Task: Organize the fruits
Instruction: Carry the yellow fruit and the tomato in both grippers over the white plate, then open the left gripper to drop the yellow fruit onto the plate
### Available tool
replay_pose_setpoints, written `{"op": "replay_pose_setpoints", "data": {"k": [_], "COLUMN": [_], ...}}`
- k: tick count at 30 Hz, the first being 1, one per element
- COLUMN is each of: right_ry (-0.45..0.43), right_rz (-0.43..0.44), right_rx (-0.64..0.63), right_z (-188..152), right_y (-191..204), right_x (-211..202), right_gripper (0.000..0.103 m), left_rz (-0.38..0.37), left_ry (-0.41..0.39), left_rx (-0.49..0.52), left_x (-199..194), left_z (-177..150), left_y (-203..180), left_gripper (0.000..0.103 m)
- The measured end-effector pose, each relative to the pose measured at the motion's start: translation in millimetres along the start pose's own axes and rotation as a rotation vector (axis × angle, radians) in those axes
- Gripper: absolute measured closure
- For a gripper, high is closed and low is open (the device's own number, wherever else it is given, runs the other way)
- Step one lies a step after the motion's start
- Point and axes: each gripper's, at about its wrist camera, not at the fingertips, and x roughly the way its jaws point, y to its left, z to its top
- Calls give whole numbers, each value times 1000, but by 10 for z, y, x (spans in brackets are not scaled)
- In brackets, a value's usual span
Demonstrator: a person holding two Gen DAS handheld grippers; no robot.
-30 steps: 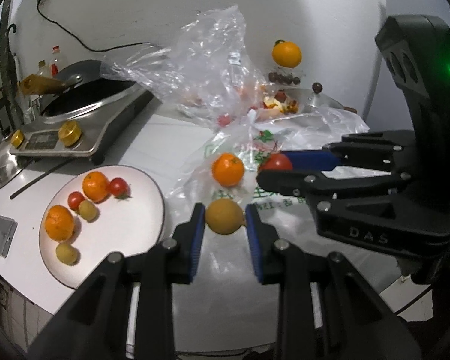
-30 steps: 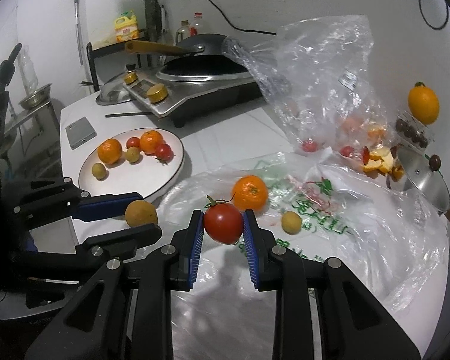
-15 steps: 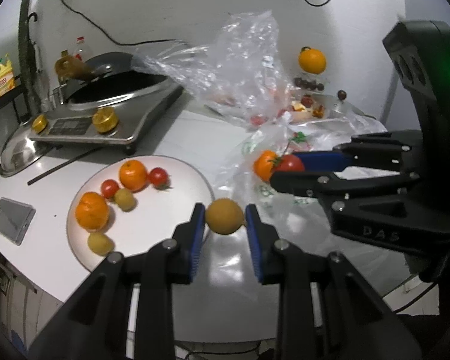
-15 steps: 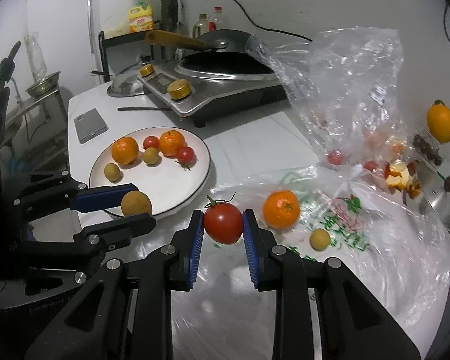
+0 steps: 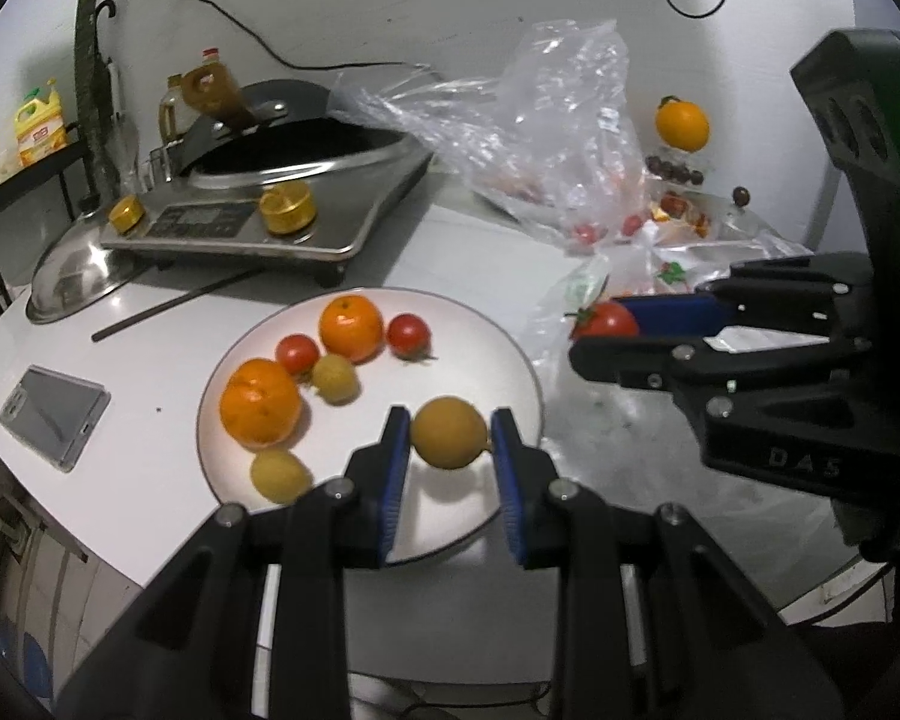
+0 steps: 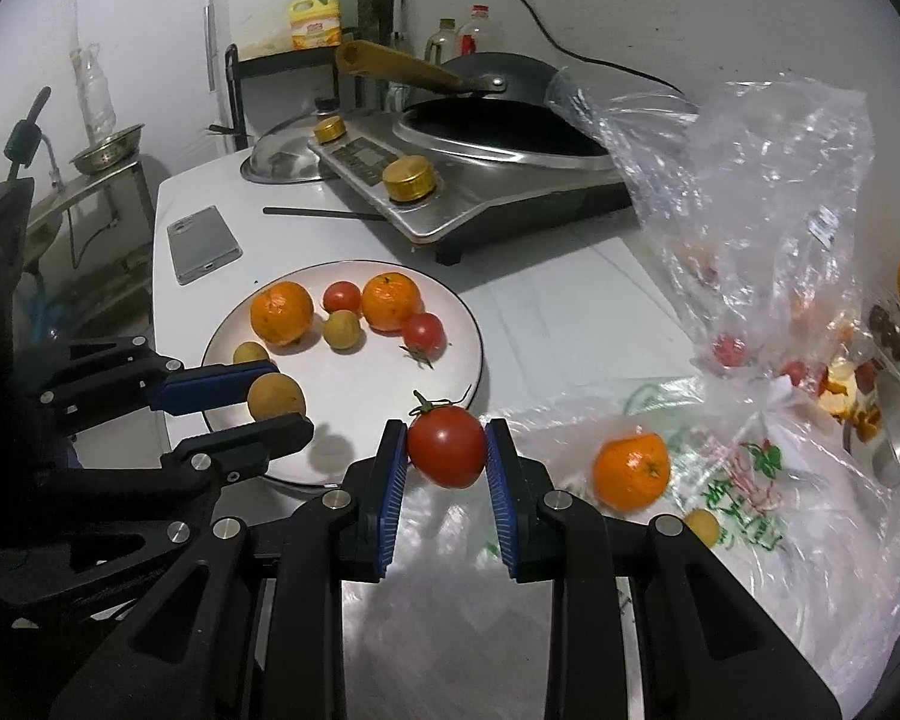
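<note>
Left gripper (image 5: 449, 443) clamps a yellow-brown fruit (image 5: 449, 432) over the plate (image 5: 498, 354); right gripper (image 6: 445, 461) pinches a tomato (image 6: 447, 445) just off its rim. Best lower each onto bare plate, clear of the fruit already there, before releasing.

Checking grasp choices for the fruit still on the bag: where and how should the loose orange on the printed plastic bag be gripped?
Grip the orange across its widest middle, coming from above. It is round, with open bag around it; the small yellow fruit lies close at its lower right, so set the fingers clear of it.
</note>
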Motion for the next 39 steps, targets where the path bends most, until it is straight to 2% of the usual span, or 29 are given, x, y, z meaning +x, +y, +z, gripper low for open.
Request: {"op": "replay_pose_setpoints", "data": {"k": [12, 25, 39], "right_ry": [28, 50, 49], "right_rz": [22, 54, 66], "right_rx": [-13, -12, 3], "right_z": [107, 153, 134], "right_y": [50, 16, -112], "right_x": [250, 460, 505], "right_gripper": [75, 75, 75], "left_rz": [43, 101, 91], "left_ry": [29, 70, 63], "left_rx": [-4, 15, 62], "left_x": [207, 434, 566], "left_z": [-27, -22, 101], "left_y": [187, 206, 46], "left_gripper": [75, 75, 75]}}
